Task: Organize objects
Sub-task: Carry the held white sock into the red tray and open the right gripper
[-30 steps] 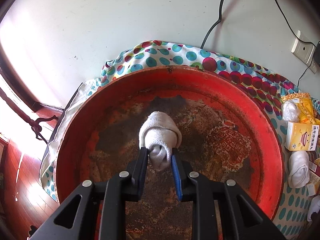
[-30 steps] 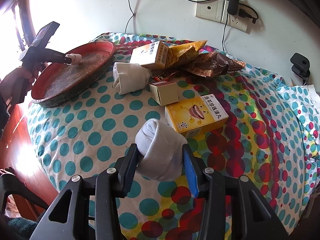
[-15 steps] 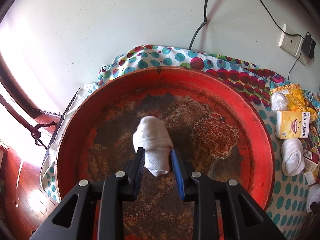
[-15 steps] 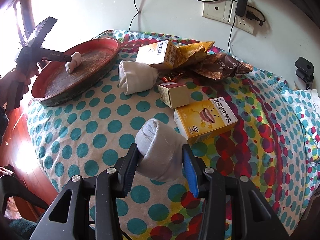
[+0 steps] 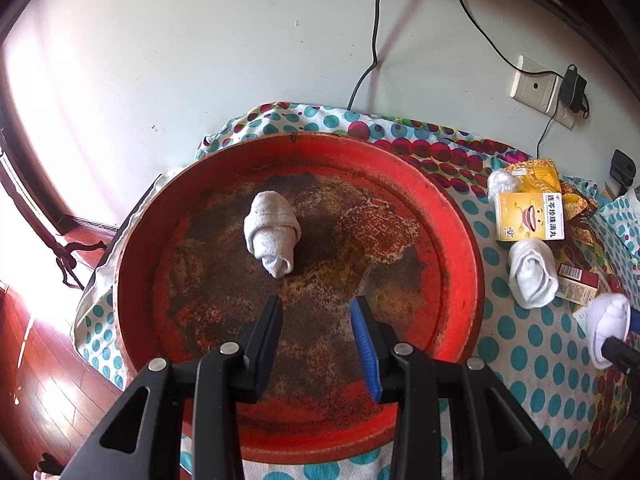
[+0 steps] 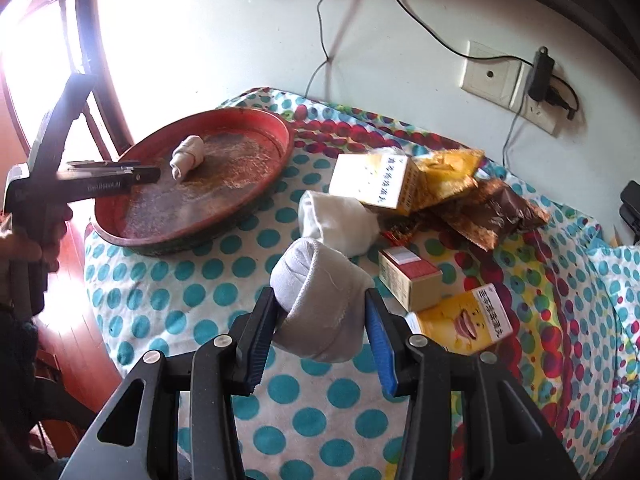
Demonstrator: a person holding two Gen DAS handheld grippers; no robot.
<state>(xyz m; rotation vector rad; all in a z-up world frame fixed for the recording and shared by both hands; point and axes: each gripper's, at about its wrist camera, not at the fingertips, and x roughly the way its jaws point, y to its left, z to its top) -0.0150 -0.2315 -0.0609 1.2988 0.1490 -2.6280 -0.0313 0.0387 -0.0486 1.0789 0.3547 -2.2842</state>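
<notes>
A rolled white sock (image 5: 273, 232) lies free in the worn red round tray (image 5: 460, 240). My left gripper (image 5: 316, 314) is open and empty just short of it, over the tray. In the right wrist view the sock (image 6: 188, 156) lies in the tray (image 6: 256, 196) ahead of the left gripper (image 6: 154, 174). My right gripper (image 6: 320, 308) is shut on a grey-white rolled sock (image 6: 324, 300), held above the dotted cloth. Another rolled white sock (image 6: 340, 222) lies on the cloth beside the tray.
Yellow medicine boxes (image 6: 372, 178) (image 6: 464, 322), a small red-topped box (image 6: 410, 276) and snack bags (image 6: 488, 208) crowd the right of the dotted cloth (image 6: 192, 280). A wall with sockets (image 6: 492, 76) and cables stands behind. Wooden floor (image 5: 36, 360) lies left.
My left gripper has opened, let go of the white sock in the tray and drawn back. My right gripper, holding its sock, has moved forward toward the tray.
</notes>
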